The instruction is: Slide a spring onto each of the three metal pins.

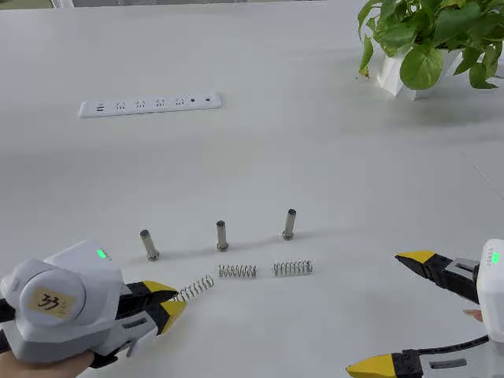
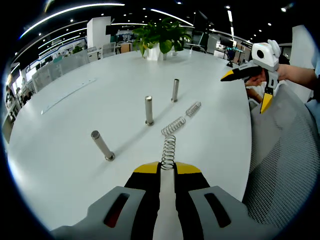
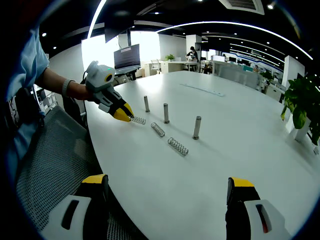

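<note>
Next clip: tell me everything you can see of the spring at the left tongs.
The spring is a thin, silvery wire coil, metal by the look. It seems to rest on the white table, and is not yet on the nearest pin. Its near end sits between the yellow tips of the left tongs, which are shut on it. Its far end points towards the middle spring, close to it but apparently apart.

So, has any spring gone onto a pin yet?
No, the left pin, middle pin and right pin stand bare, and the left gripper pinches one spring by its end.
</note>
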Demonstrator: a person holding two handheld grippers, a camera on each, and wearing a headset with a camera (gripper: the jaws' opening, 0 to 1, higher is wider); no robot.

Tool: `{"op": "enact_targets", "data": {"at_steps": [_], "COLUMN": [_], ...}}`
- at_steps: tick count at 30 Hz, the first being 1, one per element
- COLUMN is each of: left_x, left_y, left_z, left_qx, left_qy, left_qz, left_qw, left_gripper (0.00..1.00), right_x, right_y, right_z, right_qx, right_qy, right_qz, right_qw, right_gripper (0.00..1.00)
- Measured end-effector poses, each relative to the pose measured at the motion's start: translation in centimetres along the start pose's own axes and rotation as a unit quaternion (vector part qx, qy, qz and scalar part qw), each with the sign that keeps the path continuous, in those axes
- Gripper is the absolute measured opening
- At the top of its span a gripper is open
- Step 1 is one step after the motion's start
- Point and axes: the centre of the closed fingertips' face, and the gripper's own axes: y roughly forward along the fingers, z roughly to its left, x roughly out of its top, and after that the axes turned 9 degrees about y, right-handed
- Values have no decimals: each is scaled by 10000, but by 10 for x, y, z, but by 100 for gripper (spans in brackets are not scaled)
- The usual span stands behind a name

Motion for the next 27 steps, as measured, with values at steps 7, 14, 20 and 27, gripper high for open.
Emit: {"op": "enact_targets", "data": {"at_steps": [7,14,20,27], "left_x": [12,31,45,62], "left_y": [-3,-5,-8,-11], "left_z": [-5,-12,-20,-30], "left_qx": [-142,-414,-652,-930], "left_qy": [27,104,212,307], "left_qz": [-187,-452,-616,-821], "left_qw": [9997,9981,9957,9918], "left_gripper": [7,7,7,7], "right_x": [5,12,16,32], "right_y": [1,4,6,9], "right_z": [0,-1,1,8], "right_qx": [48,119,218,461], "right_qy": [-61,-168,-315,-402], "right_qz": [-9,11,72,7], "right_qw": [10000,9998,9992,9981], "right_gripper": [99,98,98,96]}}
